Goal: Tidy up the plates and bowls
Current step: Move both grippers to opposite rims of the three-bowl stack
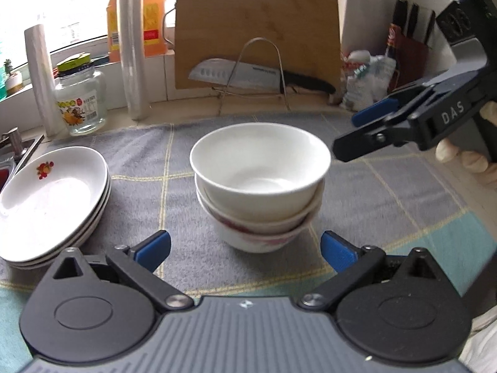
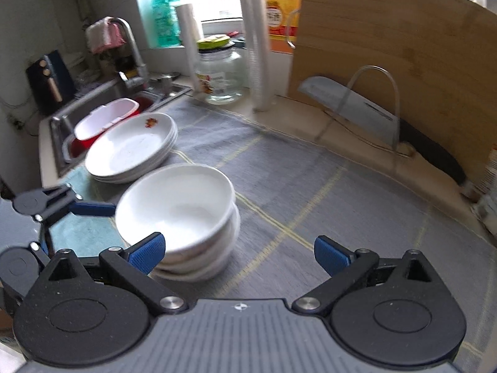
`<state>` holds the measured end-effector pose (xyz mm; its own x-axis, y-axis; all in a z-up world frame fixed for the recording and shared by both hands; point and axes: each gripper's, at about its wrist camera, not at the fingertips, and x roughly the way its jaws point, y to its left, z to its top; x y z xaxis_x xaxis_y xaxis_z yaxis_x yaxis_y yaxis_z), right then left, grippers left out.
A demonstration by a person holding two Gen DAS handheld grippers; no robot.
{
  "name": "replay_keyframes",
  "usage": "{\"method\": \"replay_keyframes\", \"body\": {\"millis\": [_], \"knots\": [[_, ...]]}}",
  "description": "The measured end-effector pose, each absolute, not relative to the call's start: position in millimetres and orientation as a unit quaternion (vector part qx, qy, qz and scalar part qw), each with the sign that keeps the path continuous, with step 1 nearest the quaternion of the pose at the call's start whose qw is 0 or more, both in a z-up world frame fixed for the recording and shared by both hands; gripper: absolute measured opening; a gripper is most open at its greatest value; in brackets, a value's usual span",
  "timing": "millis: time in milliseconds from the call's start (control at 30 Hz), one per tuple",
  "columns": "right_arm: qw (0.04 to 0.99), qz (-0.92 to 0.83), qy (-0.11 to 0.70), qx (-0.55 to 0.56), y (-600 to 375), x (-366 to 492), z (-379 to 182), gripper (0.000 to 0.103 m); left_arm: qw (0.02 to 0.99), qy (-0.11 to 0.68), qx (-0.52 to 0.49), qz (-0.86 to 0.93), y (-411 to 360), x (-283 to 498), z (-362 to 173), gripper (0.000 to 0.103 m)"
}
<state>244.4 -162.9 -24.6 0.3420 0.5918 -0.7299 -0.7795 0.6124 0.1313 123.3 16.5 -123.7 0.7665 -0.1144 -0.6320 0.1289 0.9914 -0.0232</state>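
Kitchen counter under grey checked cloth (image 1: 388, 199), sink (image 2: 59, 130) at one end. Bowl stack (image 1: 259, 183) sat mid-cloth; plate stack (image 1: 52, 202) lay well apart, nearer sink. Left gripper (image 1: 245, 250) stood wide apart, empty, just short of bowls. Right gripper (image 2: 239, 253) also spread wide, nothing held, beside bowls.

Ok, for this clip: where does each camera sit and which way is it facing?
Left wrist: on the left tongs, angled down at the stacked bowls, plates left of them; own open fingers, the right tongs and a gloved hand show.
Right wrist: on the right tongs, angled down toward the sink; own open fingers, plus the left tongs.
Shared: bowls, plates, cutting board, knife.
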Motion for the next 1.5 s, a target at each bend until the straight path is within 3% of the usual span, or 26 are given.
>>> {"method": "replay_keyframes", "body": {"millis": [367, 700, 1500], "knots": [[0.792, 0.464, 0.367, -0.153, -158.7, 229.5, -40.1, 0.103, 0.942, 0.330, 0.021, -0.056, 14.2, 118.6, -125.8, 0.102], [0.758, 0.503, 0.355, -0.214, -150.0, 222.8, -77.8, 0.103, 0.917, 0.392, 0.048, -0.051, 27.4, 132.2, -133.2, 0.102], [0.803, 0.372, 0.386, -0.259, -95.7, 190.6, -86.3, 0.103, 0.829, 0.371, 0.193, -0.372, 67.8, 206.4, -154.8, 0.101]]}}
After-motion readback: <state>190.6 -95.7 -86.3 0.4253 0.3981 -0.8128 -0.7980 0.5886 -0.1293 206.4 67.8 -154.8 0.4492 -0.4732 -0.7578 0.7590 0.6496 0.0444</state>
